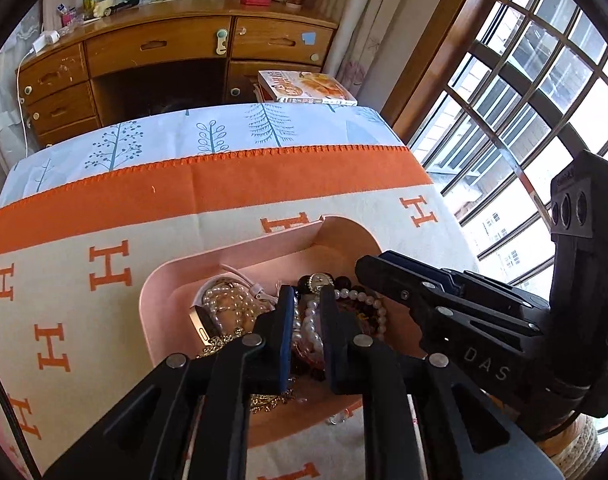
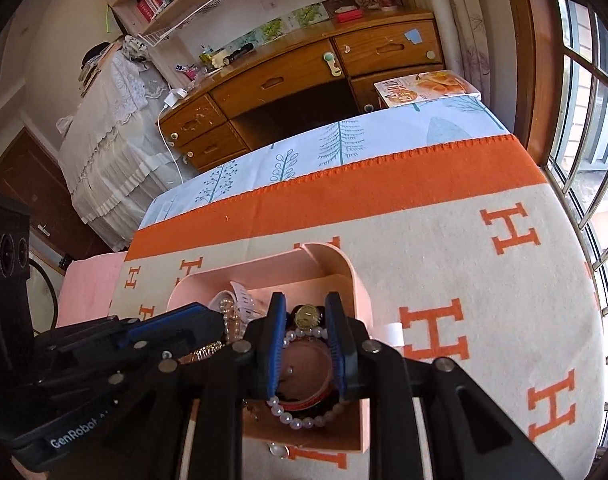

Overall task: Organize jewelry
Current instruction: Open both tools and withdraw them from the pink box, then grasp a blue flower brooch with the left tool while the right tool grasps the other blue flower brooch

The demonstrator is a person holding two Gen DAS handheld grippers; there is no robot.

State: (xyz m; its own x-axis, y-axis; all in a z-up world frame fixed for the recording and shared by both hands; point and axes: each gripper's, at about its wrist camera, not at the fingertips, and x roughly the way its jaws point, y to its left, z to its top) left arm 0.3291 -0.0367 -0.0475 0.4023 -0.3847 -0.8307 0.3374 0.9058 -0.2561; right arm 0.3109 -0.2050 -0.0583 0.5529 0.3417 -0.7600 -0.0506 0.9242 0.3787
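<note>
The pink tray (image 1: pixel 172 280), a shallow rounded-corner box with a thin inner divider, rests on the woven cream blanket (image 1: pixel 84 232) with orange H letters covering the tabletop, toward its near edge. It holds a tangled heap of jewelry (image 1: pixel 232 312): glossy white pearl strands (image 1: pixel 309 320), dark round beads, a gold-faced watch (image 2: pixel 307 316), a gold chain and a smooth reddish bangle (image 2: pixel 304 376).

The left tool (image 1: pixel 307 300) hangs over the heap, its blue-padded jaws set a narrow gap apart with pearls visible through the gap; no pad presses on them, so it is released. The right tool (image 2: pixel 305 304) hangs over the tray's right compartment, jaws slightly parted and straddling the watch and bangle below without clamping either; released.

A paperback book (image 1: pixel 307 88) lies at the far right corner.
</note>
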